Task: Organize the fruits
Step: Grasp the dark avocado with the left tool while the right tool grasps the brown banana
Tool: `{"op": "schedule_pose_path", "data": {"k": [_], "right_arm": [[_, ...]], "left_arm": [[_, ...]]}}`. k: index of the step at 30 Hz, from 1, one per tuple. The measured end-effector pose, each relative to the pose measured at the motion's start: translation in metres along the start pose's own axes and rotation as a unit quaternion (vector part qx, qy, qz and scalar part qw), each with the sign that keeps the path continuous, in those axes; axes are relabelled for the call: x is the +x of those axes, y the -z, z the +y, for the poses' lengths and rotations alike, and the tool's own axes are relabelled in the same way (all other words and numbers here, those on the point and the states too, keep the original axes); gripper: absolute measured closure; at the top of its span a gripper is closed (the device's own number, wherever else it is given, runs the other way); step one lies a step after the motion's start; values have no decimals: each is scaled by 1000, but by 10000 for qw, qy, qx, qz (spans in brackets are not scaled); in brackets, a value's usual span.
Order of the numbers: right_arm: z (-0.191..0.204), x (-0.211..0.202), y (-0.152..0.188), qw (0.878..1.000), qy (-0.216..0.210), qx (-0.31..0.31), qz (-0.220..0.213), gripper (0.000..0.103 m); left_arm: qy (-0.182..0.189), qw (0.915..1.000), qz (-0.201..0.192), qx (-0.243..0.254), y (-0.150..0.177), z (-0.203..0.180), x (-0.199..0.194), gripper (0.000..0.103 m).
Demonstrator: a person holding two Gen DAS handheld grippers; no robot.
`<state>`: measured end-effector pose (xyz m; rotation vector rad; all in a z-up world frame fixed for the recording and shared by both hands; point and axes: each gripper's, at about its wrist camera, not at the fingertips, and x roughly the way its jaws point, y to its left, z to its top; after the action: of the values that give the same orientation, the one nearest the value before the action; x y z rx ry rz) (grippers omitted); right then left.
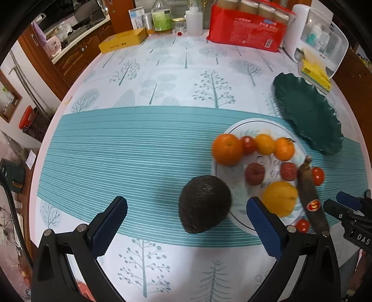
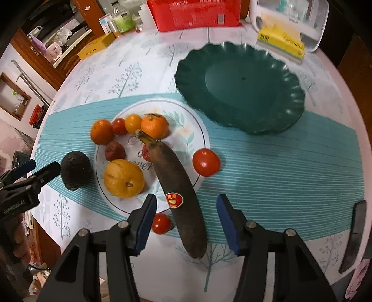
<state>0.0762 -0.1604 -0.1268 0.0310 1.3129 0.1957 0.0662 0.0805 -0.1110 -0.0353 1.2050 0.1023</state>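
A white plate (image 2: pixel 186 120) (image 1: pixel 253 125) holds oranges (image 2: pixel 154 125), a large yellow citrus (image 2: pixel 123 177) (image 1: pixel 280 201) and small red fruits. A dark overripe banana (image 2: pixel 181 199) (image 1: pixel 310 199) lies across its rim. A dark avocado (image 1: pixel 204 206) (image 2: pixel 74 169) sits on the cloth left of the plate. Tomatoes (image 2: pixel 205 161) (image 2: pixel 161 223) lie on the cloth beside the plate. An empty dark green plate (image 2: pixel 241 86) (image 1: pixel 307 111) stands beyond. My left gripper (image 1: pixel 187 213) is open around the avocado. My right gripper (image 2: pixel 186 220) is open astride the banana.
At the table's far edge stand a red package (image 1: pixel 246 27), a yellow box (image 1: pixel 123 40), bottles (image 1: pixel 161 16), a white dispenser (image 1: pixel 320 34) and a yellow sponge pack (image 2: pixel 281 44). A dark phone (image 2: pixel 353 234) lies at the right edge.
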Motion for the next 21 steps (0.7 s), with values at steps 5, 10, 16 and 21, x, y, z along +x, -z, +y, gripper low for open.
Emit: {"op": "schedule_pose_path", "data": {"k": [5,10,16,21], "right_arm": [[-2,18,-5,9996,-260,-12,117,50],[0,33,-11,9987,-431,-57,254,50],[3,49,-15,9980,-461,-182,380,55],[8,56,-19,9982,-330,-386,308,61]], "left_arm": [[217,9993,306,-2,-1,6,25,2],[341,9981,511,-15,0,1,43,3],[375,9970,682,-18,0,-3,59,11],[502,9952,823,-138,1,-3,70,21]]}}
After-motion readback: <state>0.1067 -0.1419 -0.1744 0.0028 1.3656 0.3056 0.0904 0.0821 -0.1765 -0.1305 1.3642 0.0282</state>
